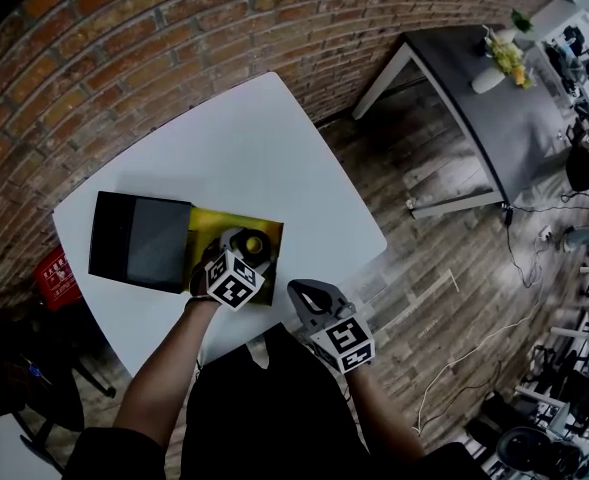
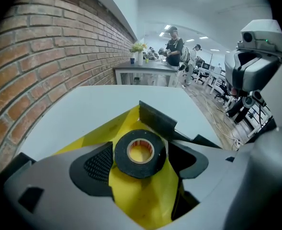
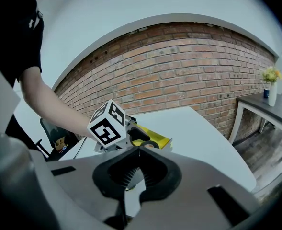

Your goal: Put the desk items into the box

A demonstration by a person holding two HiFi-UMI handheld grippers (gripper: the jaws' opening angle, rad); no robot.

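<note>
A box with a yellow inside (image 1: 214,226) lies open on the white table (image 1: 244,148), its black lid (image 1: 139,240) folded out to the left. In the left gripper view a black tape roll (image 2: 140,169) with an orange core hangs over the yellow floor (image 2: 145,200) of the box. My left gripper (image 2: 141,145) is shut on it, a pad pressed against each side. From the head view the roll (image 1: 251,243) shows just past the left gripper (image 1: 240,255). My right gripper (image 1: 304,290) is held off the table's near edge, shut and empty, its tips (image 3: 137,149) meeting.
A brick wall (image 1: 174,38) runs along the table's far side. A grey table (image 1: 504,108) with a vase of flowers (image 1: 496,60) stands to the right on the wood floor. A red object (image 1: 56,273) sits left of the table. People stand far off (image 2: 173,44).
</note>
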